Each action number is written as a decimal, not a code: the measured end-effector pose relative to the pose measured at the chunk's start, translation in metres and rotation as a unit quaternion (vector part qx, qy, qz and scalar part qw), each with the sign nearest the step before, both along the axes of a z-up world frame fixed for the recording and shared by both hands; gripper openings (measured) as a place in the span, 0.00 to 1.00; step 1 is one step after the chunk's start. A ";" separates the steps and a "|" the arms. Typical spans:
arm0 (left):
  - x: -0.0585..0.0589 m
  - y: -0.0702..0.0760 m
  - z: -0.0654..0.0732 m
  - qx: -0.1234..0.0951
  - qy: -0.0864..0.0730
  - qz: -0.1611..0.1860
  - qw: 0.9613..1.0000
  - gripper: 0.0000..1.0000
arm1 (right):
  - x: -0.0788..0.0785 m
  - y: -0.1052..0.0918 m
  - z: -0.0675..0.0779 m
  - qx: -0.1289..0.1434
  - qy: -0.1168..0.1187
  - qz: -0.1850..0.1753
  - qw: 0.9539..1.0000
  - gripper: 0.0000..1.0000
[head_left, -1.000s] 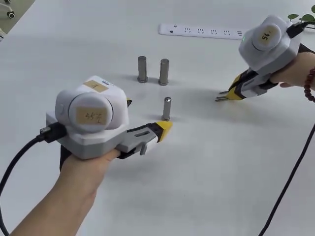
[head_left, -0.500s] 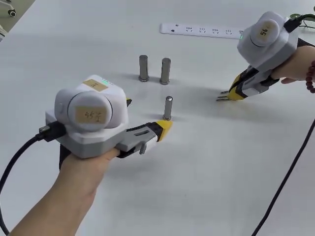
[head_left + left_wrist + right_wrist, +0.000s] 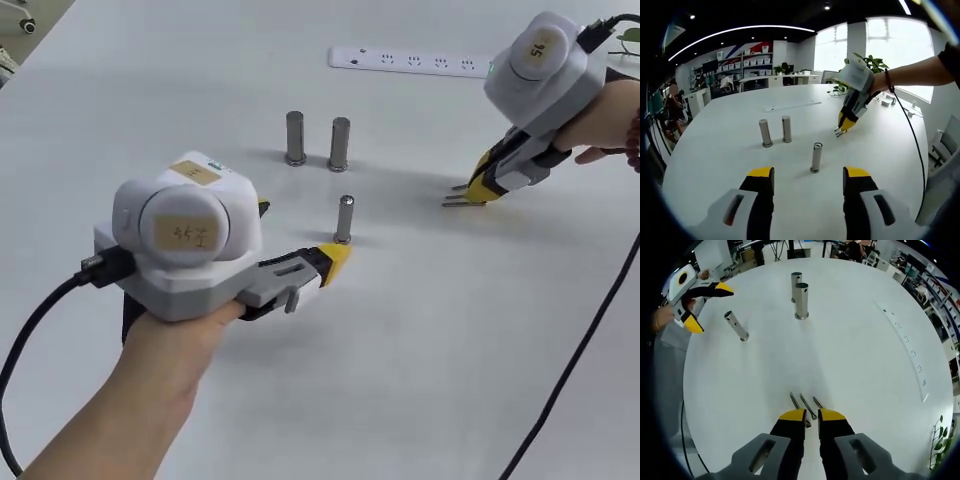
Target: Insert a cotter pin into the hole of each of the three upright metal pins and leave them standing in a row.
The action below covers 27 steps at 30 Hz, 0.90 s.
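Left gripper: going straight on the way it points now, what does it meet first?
Probably the nearest upright grey metal pin, standing just ahead of the open left gripper, in line between its jaws; exact depth is unclear.

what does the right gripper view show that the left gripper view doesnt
Right gripper view: the three cotter pins, each distinct, lying side by side at its jaw tips, plus the left gripper. Left gripper view: the right gripper and wall shelves. Both: the three upright metal pins and the power strip.

cotter pins (image 3: 806, 404) | heads hidden under right gripper (image 3: 811, 415) fingers (image 3: 832, 416) | whether gripped: cannot tell
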<state>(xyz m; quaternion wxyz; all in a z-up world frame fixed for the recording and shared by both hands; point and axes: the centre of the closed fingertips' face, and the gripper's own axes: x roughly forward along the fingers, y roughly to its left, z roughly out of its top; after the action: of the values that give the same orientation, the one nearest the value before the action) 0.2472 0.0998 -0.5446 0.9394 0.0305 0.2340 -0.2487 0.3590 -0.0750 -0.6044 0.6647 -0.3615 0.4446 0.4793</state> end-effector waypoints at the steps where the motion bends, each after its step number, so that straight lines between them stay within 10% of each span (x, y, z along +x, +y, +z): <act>1: 0.000 0.000 0.000 0.000 0.000 0.000 1.000 0.54 | 0.000 0.000 0.000 0.000 0.000 0.000 1.000 0.04; 27: 0.001 0.003 -0.007 0.007 0.015 -0.008 1.000 0.52 | -0.005 -0.002 -0.007 -0.042 -0.007 0.060 0.997 0.00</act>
<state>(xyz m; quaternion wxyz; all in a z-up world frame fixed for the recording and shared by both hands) 0.2481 0.1025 -0.5518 0.9334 0.0352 0.2499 -0.2552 0.3544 -0.0770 -0.6110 0.6221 -0.4189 0.4373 0.4963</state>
